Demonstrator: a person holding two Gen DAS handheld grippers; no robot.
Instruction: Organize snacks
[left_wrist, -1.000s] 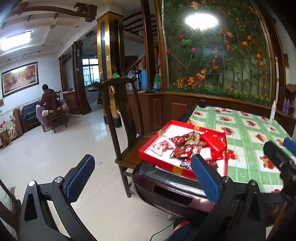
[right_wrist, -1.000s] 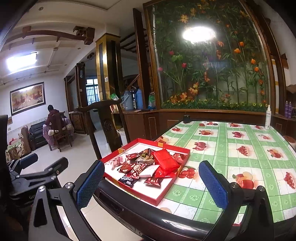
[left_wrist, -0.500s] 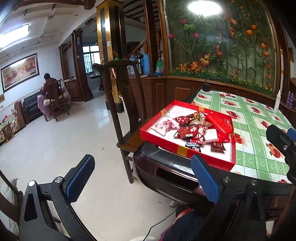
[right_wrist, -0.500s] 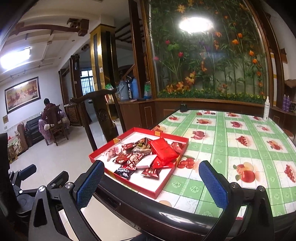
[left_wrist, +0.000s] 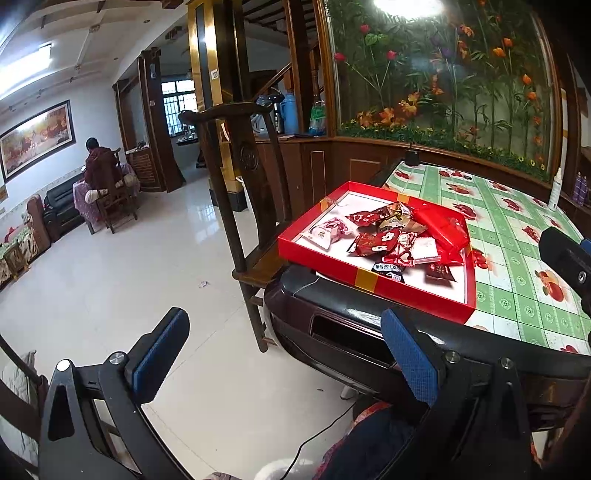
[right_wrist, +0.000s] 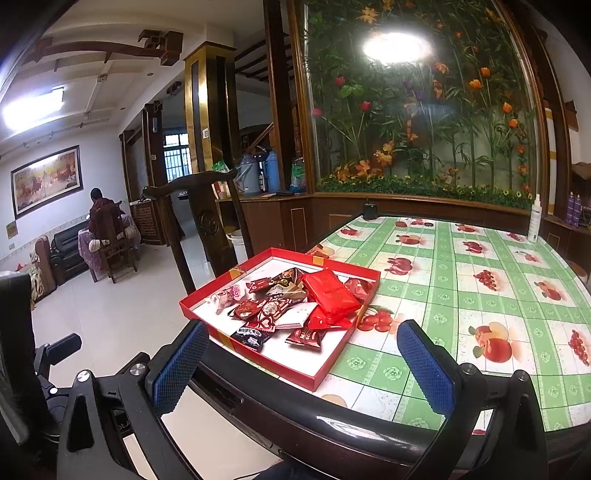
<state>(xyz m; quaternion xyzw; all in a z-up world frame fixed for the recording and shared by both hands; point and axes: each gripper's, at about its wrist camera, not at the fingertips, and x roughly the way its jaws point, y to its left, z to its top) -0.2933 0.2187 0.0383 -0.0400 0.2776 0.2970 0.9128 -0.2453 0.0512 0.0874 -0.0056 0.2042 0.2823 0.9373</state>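
Red tray with the mixed snack packets sits at the near-left corner of the desk, now larger and closer in both views than a second ago. My left hand-held gripper and right hand-held gripper have advanced toward it, both spread apart and holding nothing.

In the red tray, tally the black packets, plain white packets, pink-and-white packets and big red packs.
Black packet: 1
Plain white packet: 1
Pink-and-white packet: 1
Big red pack: 1
Total: 4
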